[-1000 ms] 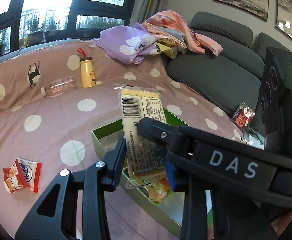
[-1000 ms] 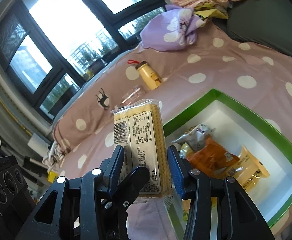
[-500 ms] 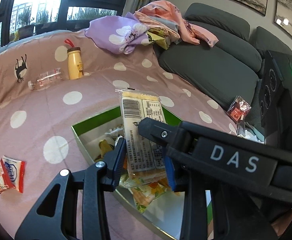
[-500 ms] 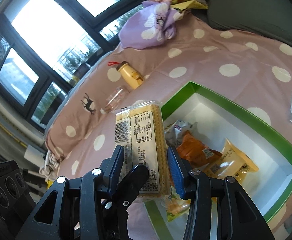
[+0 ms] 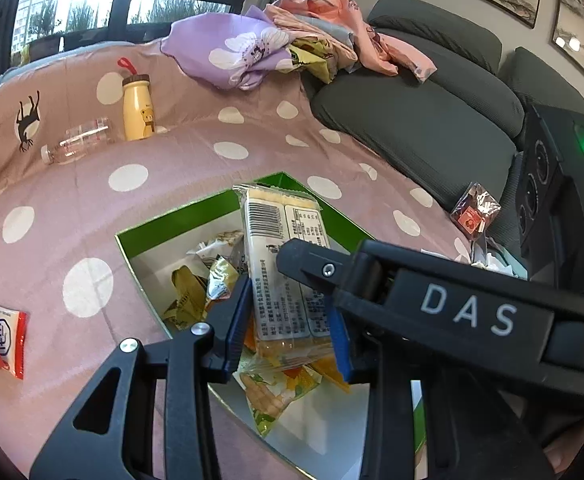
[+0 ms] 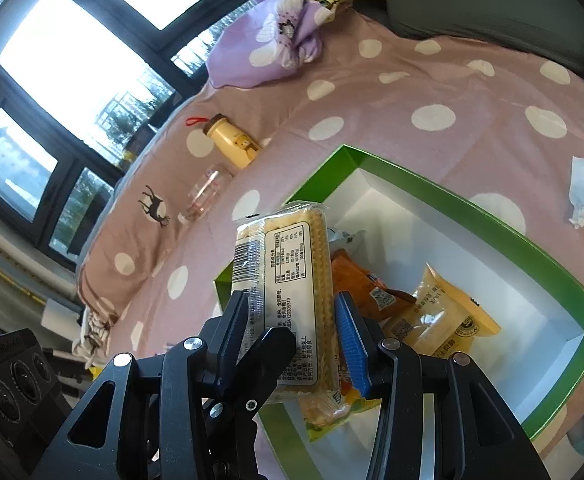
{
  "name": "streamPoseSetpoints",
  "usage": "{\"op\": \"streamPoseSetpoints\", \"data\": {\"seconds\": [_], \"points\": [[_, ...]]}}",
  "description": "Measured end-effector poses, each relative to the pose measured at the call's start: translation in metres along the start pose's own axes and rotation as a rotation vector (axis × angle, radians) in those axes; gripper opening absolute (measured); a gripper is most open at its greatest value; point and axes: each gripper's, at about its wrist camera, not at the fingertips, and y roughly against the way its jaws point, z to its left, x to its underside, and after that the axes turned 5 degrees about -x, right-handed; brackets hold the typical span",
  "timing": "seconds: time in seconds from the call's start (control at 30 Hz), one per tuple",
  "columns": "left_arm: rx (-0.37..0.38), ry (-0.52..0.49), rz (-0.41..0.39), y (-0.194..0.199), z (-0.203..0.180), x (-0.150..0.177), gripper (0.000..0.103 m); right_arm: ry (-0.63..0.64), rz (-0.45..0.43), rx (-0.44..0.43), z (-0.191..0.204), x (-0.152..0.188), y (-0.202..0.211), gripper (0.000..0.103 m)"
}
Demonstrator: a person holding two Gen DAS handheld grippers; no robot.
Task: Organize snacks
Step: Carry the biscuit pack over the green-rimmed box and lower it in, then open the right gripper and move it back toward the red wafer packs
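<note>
Right wrist view: right tongs (image 6: 292,344) clamped on cracker pack (image 6: 288,280), clear wrap, pale crackers, barcode and white label. Long axis toward 12 o'clock, above green box (image 6: 472,216). Left tongs (image 5: 288,320) gripping same pack (image 5: 284,264).
</note>
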Motion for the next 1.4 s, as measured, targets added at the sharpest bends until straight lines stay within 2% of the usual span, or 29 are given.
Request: {"op": "streamPoseSetpoints", "data": {"seconds": [1.4], "points": [[0.06, 0.061, 0.124, -0.035, -0.001, 0.007, 0.035, -0.075, 0.064, 0.105, -0.029, -0.004, -0.015, 0.049]]}}
